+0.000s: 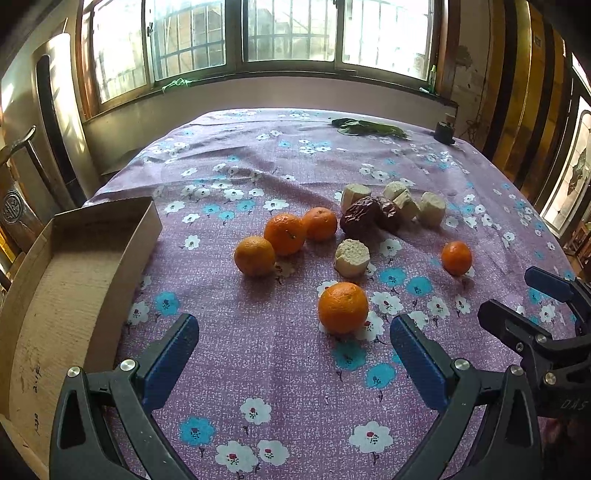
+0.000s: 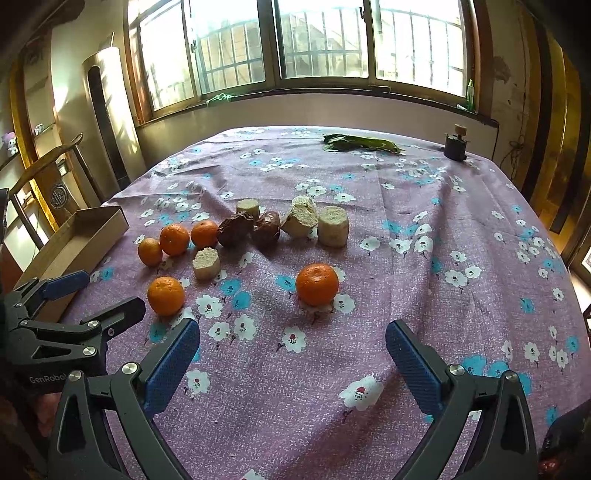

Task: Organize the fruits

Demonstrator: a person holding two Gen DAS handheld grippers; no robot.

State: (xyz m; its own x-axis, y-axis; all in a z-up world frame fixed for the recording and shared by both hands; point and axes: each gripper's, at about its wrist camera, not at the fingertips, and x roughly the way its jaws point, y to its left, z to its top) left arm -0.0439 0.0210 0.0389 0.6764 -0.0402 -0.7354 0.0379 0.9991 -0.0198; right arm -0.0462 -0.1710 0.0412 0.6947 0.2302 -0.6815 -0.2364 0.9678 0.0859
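Left wrist: floral purple tablecloth [image 1: 280,369] beneath barred windows [image 1: 258,33]

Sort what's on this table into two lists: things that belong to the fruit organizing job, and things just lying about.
For the job:
five oranges
two dried dates
pale cut chunks, if they count as fruit
cardboard box, probably the container

Just lying about:
green leaves
small dark corked jar

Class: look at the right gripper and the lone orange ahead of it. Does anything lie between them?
Nothing visible does. The right gripper is open, and only bare tablecloth lies between its fingers and the orange. The other fruit sits farther left.
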